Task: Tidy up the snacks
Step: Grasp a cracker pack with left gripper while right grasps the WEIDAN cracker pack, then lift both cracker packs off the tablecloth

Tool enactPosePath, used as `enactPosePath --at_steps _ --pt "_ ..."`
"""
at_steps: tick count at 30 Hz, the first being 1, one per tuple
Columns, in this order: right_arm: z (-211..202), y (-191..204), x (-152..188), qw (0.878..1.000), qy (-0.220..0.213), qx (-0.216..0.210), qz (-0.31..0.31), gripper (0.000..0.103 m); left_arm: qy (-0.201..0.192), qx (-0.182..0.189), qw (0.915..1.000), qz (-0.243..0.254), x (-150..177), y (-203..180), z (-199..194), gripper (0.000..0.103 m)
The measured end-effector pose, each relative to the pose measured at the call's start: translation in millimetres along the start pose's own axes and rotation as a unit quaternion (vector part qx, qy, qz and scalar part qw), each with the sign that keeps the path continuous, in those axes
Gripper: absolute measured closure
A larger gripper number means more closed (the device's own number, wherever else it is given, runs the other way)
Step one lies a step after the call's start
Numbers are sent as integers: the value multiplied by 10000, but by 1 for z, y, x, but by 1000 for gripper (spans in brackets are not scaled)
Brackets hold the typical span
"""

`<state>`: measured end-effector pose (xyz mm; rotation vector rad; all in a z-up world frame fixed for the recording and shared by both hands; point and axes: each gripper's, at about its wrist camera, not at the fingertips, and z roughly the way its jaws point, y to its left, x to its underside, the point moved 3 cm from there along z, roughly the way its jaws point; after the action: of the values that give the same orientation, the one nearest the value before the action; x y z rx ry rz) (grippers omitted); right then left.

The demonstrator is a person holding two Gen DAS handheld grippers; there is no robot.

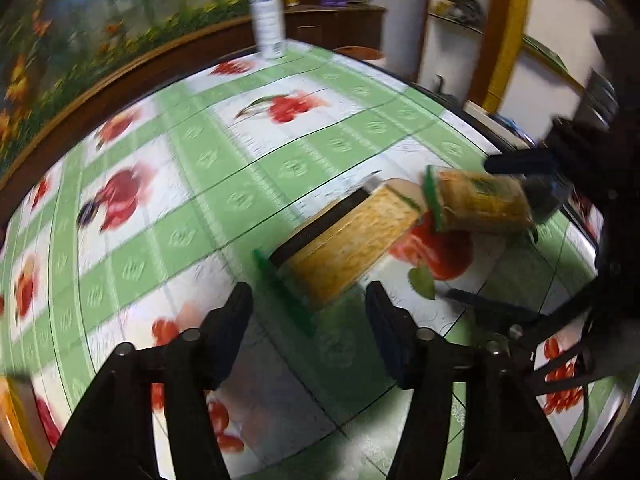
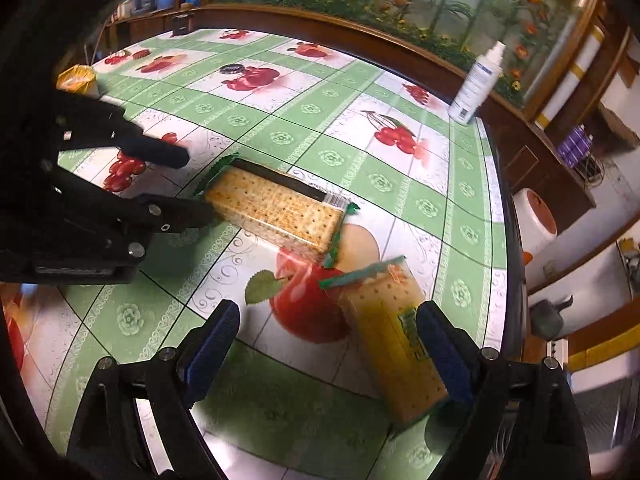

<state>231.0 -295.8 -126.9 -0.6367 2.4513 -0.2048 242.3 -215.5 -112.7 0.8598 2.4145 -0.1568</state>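
Note:
Two cracker packets with green ends lie on the fruit-print tablecloth (image 2: 304, 120). One packet (image 1: 348, 240) (image 2: 276, 208) lies flat just ahead of my left gripper (image 1: 308, 312), which is open, its fingers either side of the packet's near end. The left gripper also shows in the right wrist view (image 2: 192, 184), at that packet's left end. The second packet (image 2: 394, 336) (image 1: 480, 200) lies between the fingers of my right gripper (image 2: 328, 340), which is open; the right finger (image 2: 440, 348) is against its side. The right gripper shows in the left wrist view (image 1: 500, 232) around that packet.
A white spray bottle (image 2: 476, 84) (image 1: 268, 20) stands near the table's far edge. An orange-yellow packet (image 2: 76, 78) and a small dark lid (image 2: 232, 69) lie at the far left. The table edge (image 2: 508, 240) runs close on the right, with a white bin (image 2: 534, 220) beyond it.

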Motion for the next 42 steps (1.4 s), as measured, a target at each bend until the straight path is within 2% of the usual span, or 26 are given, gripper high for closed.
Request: enactPosePath --at_steps 3,6,10,11,13,14,15,16,17,19,21,24,25,26,27,29,31,34,38,40,41,42 --pt "4 -7 -4 9999 -20 101 -26 11 -20 -57 9985 545 -13 -12 13 40" --pt "15 -23 -5 9995 241 55 175 9 11 37 9977 674 -26 -17 24 31" --pt "32 -35 -4 9968 611 -199 469 9 90 64 9974 708 -34 -19 33 30" --pt "33 -35 -3 9965 591 -265 537 10 104 59 9973 729 -33 -19 33 30" --pt "33 -34 -1 9939 627 -559 718 14 67 -39 9965 831 -28 -19 32 36" --pt "32 -34 1 9917 619 -733 853 21 56 -41 9963 861 -25 -18 29 46" --pt "31 -33 4 9895 609 -886 970 35 68 -56 9959 903 -22 -17 27 56" --pt "29 -33 5 9869 579 -1043 1090 42 111 -50 9956 933 -18 -17 25 60" --pt "26 -29 6 9869 552 -1041 1103 54 138 -53 9953 959 -14 -16 22 65" --pt "22 -19 8 9865 572 -1111 1062 53 173 -98 9937 1105 -2 -17 14 70" --pt "16 -7 10 9860 543 -1220 996 54 246 -30 9919 1243 11 -19 5 81" --pt "7 11 12 9871 500 -1269 842 50 211 -58 9915 1280 17 -18 -8 81" --pt "4 15 14 9893 504 -1131 767 48 135 -49 9914 1302 15 -19 -11 80" --pt "1 18 16 9913 501 -981 726 41 57 -69 9913 1311 11 -20 -15 72" --pt "-2 19 18 9925 487 -873 710 36 -9 -122 9911 1325 6 -22 -17 49" --pt "-7 18 25 9931 484 -750 761 30 -192 -211 9898 1397 -6 -27 -19 12" --pt "-8 13 35 9909 543 -799 941 29 -358 -171 9879 1496 -18 -32 -16 12" --pt "-9 6 48 9852 511 -968 1321 29 -110 36 9901 1400 -33 -35 4 12" --pt "-15 7 53 9836 468 -990 1435 30 174 -44 9898 1412 -33 -36 33 12" --pt "-16 12 54 9850 446 -934 1382 32 106 155 9918 1268 -31 -32 35 13" --pt "-17 14 54 9860 430 -883 1347 32 138 289 9928 1155 -30 -29 36 17" --pt "-19 15 55 9859 400 -879 1367 33 153 441 9938 1008 -30 -25 36 35"
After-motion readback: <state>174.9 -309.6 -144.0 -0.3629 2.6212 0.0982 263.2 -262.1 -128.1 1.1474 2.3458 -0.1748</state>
